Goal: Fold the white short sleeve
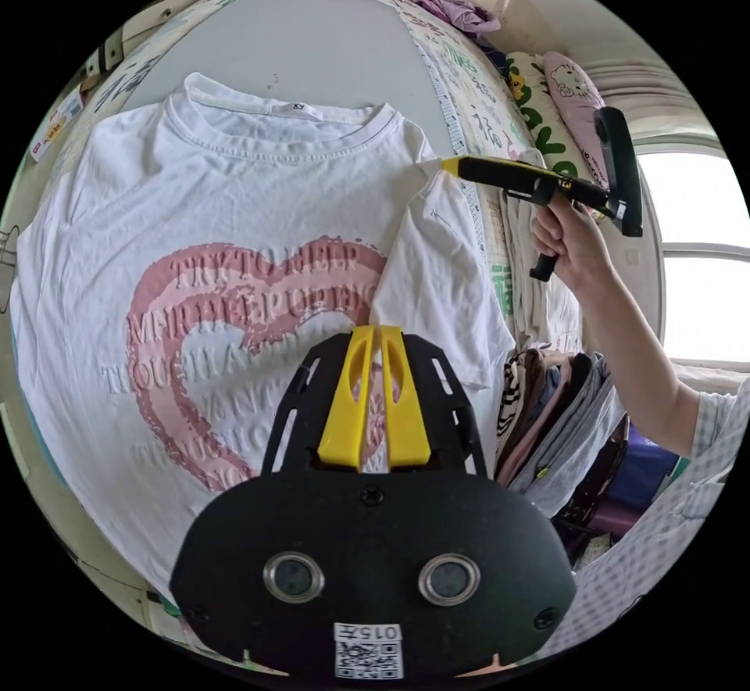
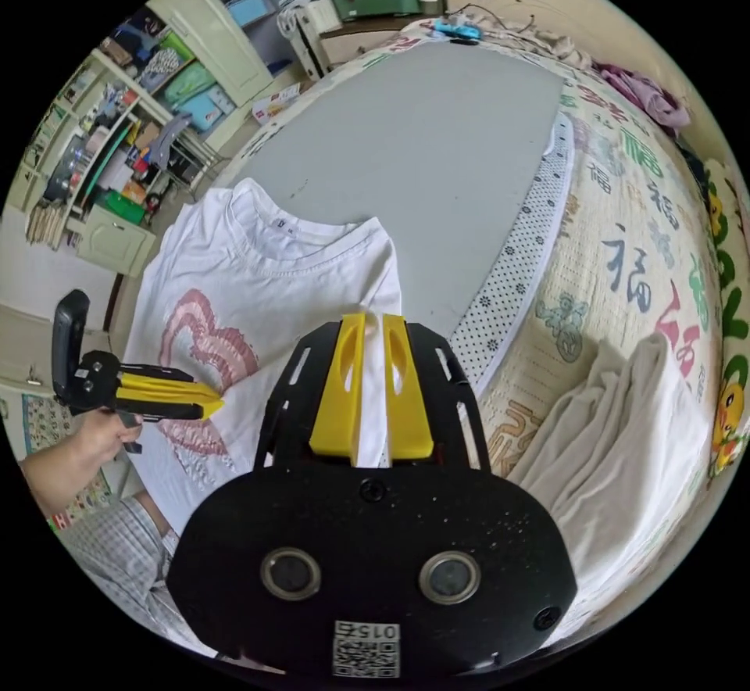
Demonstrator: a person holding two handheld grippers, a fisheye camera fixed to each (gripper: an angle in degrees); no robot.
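The white short-sleeve T-shirt (image 1: 234,253) lies front up on a grey mat (image 1: 312,50), its collar toward the far end of the mat and a pink heart print (image 1: 234,316) with lettering across the chest. One sleeve (image 1: 437,277) is turned inward over the body of the shirt, its fold edge running along the side near the mat's dotted border (image 2: 516,284).

In the left gripper view, the left gripper (image 1: 373,339) hovers over the lower part of the heart print, its yellow jaws closed tip to tip with no cloth visibly between them. Further right in that view the right gripper (image 1: 449,166) reaches in level, held by a hand (image 1: 566,241) wrapped round its black handle, the forearm bare and stretching back to a checked sleeve (image 1: 703,449). Its yellow tip meets the shoulder end of the folded sleeve.

In the right gripper view, the right gripper's (image 2: 373,327) jaws are clamped on a strip of white cloth from that sleeve, which shows between them. At the left of this view the left gripper (image 2: 215,406) points across the print, held by a hand (image 2: 94,433) at the shirt's hem side.

A patterned quilt (image 2: 641,253) spreads beside the mat, with a pile of cream cloth (image 2: 625,425) lying on it.
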